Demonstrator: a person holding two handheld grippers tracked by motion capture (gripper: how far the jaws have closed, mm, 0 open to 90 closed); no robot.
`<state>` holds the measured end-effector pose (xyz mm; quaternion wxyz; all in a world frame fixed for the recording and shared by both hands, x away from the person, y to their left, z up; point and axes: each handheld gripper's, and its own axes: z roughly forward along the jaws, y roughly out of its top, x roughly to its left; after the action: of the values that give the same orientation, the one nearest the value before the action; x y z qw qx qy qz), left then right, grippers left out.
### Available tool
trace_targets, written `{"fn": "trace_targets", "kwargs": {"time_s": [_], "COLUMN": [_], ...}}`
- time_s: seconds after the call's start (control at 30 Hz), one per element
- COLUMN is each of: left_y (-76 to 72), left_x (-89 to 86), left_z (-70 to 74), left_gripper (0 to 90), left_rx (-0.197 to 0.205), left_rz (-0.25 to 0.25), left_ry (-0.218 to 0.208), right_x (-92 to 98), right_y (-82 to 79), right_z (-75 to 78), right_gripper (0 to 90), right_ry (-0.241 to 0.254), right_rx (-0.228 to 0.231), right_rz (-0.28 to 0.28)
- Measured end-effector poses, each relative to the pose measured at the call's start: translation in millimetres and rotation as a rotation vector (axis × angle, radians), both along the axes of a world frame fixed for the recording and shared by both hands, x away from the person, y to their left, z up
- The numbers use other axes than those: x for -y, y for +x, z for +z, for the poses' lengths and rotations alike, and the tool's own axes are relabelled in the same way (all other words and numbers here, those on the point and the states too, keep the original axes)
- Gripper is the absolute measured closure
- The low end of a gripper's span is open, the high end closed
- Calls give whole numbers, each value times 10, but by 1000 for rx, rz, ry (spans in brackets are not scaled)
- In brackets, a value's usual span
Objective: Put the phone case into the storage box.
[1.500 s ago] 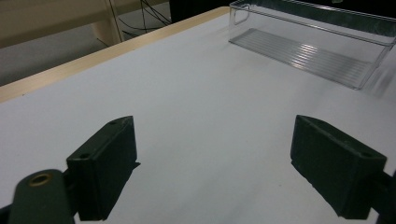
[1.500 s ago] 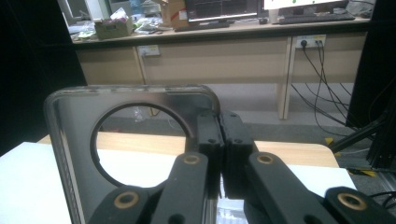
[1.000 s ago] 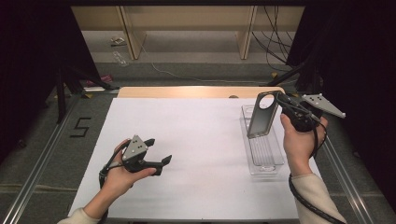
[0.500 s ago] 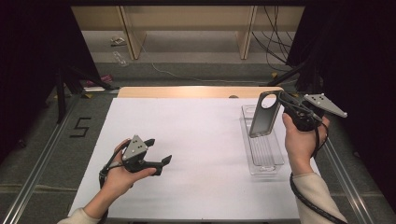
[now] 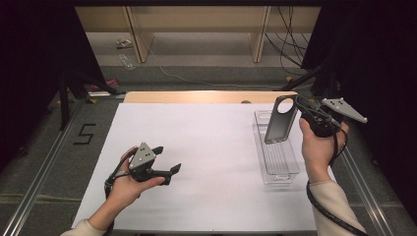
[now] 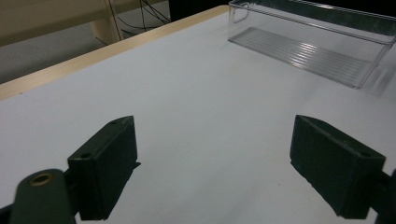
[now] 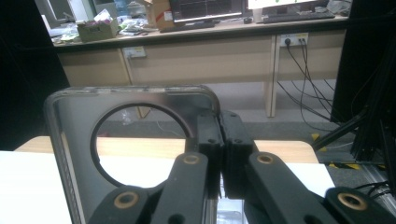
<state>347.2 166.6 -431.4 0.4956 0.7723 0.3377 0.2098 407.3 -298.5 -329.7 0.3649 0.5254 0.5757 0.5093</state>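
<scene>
High view: right gripper (image 5: 296, 109) raised above the far end of the clear bin (image 5: 287, 173), jaws pinched on the edge of a dark phone case (image 5: 281, 119) with a round hole near its top; case hanging upright, clear of the bin floor. Left gripper (image 5: 166, 160) low over the white table (image 5: 211, 147), jaws spread, nothing between them, well apart from the bin. Left gripper view: both black pads (image 6: 106, 165) wide apart over bare tabletop, bin (image 6: 308, 44) lying empty at the far right corner of the sheet. Right gripper view: pads (image 7: 209, 140) pressed together on the thin rim of the case (image 7: 74, 154), right beside the round cutout. Risks, as judged: grip on a narrow edge only, so possible swing or slip of the case if tilted or jolted; a snag of the lower corner on the bin wall if lowered off-centre; a shove of the light, unheld bin across the sheet on contact. Hard to make out: lower end of the case cut off in the right gripper view; depth of the bite on the rim unclear; the case's gap from the bin's wall not readable from above.
</scene>
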Motion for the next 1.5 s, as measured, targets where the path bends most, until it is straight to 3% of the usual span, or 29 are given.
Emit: {"fn": "trace_targets", "kwargs": {"time_s": [1.5], "left_y": [7], "left_x": [-13], "left_z": [27], "left_gripper": [148], "left_rx": [6], "left_rz": [4], "left_ry": [-7], "right_x": [28], "right_y": [117], "right_z": [13], "right_gripper": [887], "right_ry": [-19], "right_rx": [1], "right_rz": [-10]}}
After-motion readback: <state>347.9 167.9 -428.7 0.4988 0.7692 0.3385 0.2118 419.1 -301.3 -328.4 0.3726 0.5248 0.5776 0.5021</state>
